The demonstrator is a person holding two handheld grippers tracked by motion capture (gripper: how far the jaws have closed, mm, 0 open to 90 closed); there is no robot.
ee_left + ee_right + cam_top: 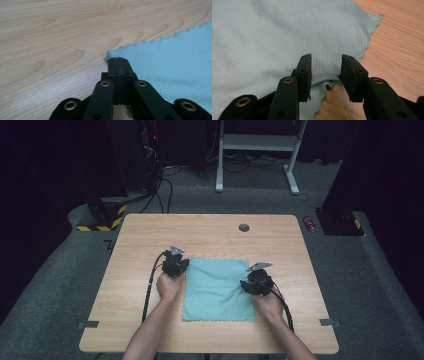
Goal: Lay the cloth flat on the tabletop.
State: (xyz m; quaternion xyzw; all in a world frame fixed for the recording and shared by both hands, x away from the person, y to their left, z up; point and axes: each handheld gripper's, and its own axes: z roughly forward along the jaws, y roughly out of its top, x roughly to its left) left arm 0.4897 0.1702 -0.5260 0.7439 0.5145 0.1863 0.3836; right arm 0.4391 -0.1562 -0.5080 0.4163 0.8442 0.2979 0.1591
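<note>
Teal, diamond-textured microfibre cloth (218, 289) is spread flat near the middle of the pale wooden tabletop (140, 240), somewhat toward the near edge, with its scalloped hem seen in both gripper views. The left tongs (178, 263) are set at the cloth's far left corner, held by the person's left hand (170, 285). In the left gripper view the left tongs (117, 60) are seen fully closed, jaw against jaw, right at that corner of the cloth (175, 67); whether fabric is pinched between the tips cannot be told. The right tongs (254, 281) are placed over the cloth's right edge, held by the right hand (270, 302). In the right gripper view the right tongs (325, 63) are seen partly open, a clear gap being left between the black pads. A slightly raised fold of the cloth (287, 32) lies between and below them, but it is not pressed by either pad. Bare wood (397, 45) is shown to the right of the hem.
</note>
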